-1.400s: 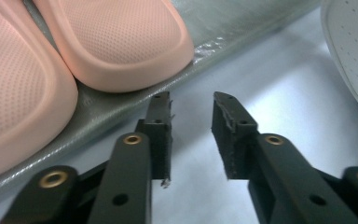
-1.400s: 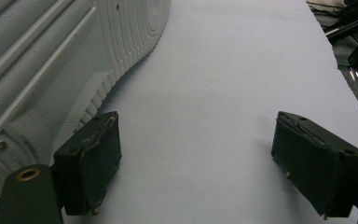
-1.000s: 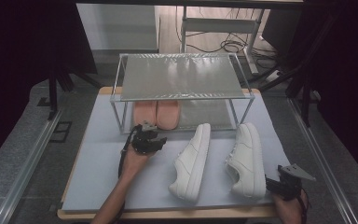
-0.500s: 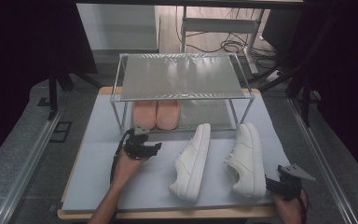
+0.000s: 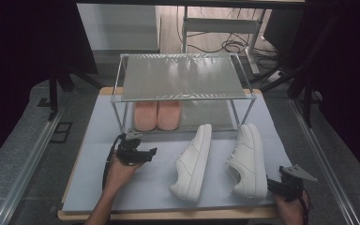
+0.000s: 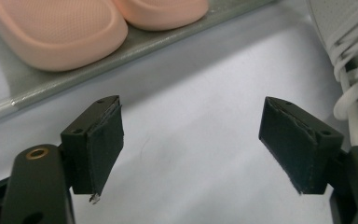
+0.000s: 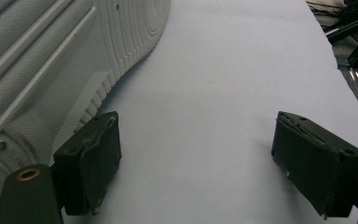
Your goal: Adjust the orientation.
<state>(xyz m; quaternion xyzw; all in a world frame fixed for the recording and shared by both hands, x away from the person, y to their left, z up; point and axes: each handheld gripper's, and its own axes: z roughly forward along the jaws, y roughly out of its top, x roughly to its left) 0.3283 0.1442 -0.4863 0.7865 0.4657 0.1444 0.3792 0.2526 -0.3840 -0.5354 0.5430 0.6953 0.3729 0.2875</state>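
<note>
A pale blue mat [image 5: 98,140] covers the table across the middle of the high view. At upper centre stands a clear two-tier rack [image 5: 183,77], its top shelf bare, with a pair of pink slippers [image 5: 157,115] on the lower shelf toward its left end. In front of the rack, at lower centre and lower right, lie two white sneakers: the left sneaker [image 5: 194,161] angled with its toe toward the rack, the right sneaker [image 5: 248,159] just beside it but apart.

At left of centre the left gripper [image 5: 151,152] sits low over the mat, pointing right toward the left sneaker. Its jaws have just been opening and stand wide, with nothing between them; in the left gripper view bare mat shows in the gap, the slippers at upper left and the sneaker's laces [image 6: 354,70] at the right edge. At the lower right corner the right gripper [image 5: 274,185] rests near the heel of the right sneaker, jaws also spread wide and empty; in the right gripper view the ribbed sole [image 7: 121,42] lies close by its left jaw.

Risks, as I judge them: a grab on laces alone could let the sneaker swing or drop; a sneaker carried high could knock the rack's front posts or push the slippers.
</note>
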